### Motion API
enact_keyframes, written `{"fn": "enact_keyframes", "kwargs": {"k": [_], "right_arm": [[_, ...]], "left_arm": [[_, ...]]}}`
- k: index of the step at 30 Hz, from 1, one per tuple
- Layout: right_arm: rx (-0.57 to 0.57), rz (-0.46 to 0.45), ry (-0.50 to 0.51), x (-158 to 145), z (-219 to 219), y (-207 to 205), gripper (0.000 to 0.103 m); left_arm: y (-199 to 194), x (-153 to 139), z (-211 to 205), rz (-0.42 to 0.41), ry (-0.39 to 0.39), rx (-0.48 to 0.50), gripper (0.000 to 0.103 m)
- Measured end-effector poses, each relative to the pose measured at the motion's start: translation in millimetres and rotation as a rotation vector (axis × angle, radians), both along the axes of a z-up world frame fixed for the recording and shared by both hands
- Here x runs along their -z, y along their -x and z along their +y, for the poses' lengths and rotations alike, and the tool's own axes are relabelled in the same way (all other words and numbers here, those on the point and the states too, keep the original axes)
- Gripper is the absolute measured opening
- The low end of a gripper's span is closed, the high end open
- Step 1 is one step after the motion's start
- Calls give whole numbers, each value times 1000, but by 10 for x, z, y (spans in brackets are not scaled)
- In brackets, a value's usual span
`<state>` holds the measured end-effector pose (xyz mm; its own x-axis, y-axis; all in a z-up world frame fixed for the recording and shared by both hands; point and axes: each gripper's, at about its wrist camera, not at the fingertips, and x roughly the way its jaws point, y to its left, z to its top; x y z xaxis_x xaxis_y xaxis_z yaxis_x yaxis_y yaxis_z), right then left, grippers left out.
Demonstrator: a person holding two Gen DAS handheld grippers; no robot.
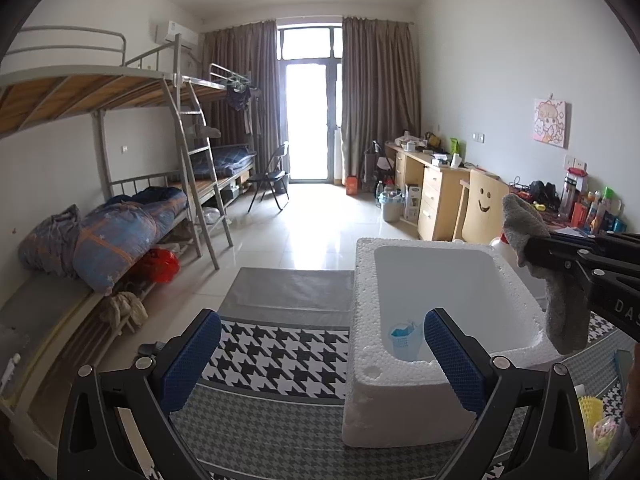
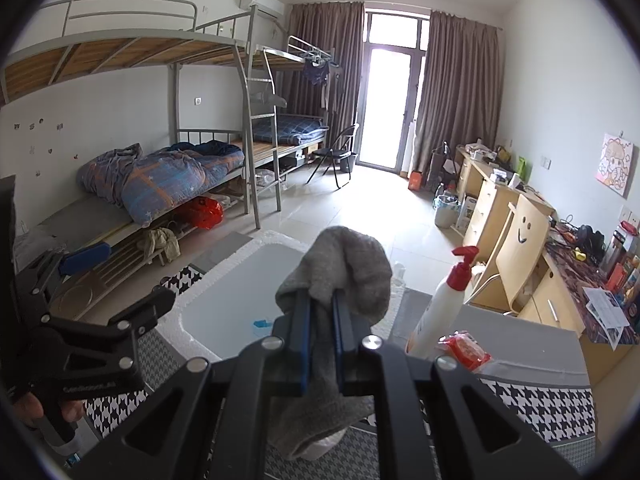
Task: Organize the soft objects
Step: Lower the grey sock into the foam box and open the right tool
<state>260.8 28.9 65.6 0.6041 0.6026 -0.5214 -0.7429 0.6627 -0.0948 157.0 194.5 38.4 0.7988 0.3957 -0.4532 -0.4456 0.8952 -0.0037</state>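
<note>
A grey sock (image 2: 344, 268) hangs from my right gripper (image 2: 322, 308), which is shut on it, with sock bulging above the jaws and drooping below. In the left wrist view the same sock (image 1: 568, 312) and right gripper (image 1: 530, 250) hover over the right rim of a white foam box (image 1: 400, 384). A small blue basket (image 1: 406, 340) lies inside the box. My left gripper (image 1: 322, 360) is open and holds nothing, its blue pads (image 1: 192, 356) straddling the box's near left corner. From the right wrist it shows as the left gripper (image 2: 124, 280) beside the foam box (image 2: 188, 308).
The box rests on a houndstooth cloth (image 1: 280, 352) over a table. A white pump bottle (image 2: 440, 304) and a red packet (image 2: 464, 348) stand right of the box. A yellow basket (image 1: 588, 408) sits at the lower right. Bunk beds (image 1: 120, 232) line the left wall, desks (image 1: 436, 192) the right.
</note>
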Motion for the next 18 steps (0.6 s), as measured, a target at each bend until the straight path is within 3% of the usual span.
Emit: {"fn": "enact_keyframes", "kwargs": {"k": [18], "right_arm": [[-18,49,34,80,169,-123,13]], "left_arm": [[234,55,11,-22,27,-22,102]]}}
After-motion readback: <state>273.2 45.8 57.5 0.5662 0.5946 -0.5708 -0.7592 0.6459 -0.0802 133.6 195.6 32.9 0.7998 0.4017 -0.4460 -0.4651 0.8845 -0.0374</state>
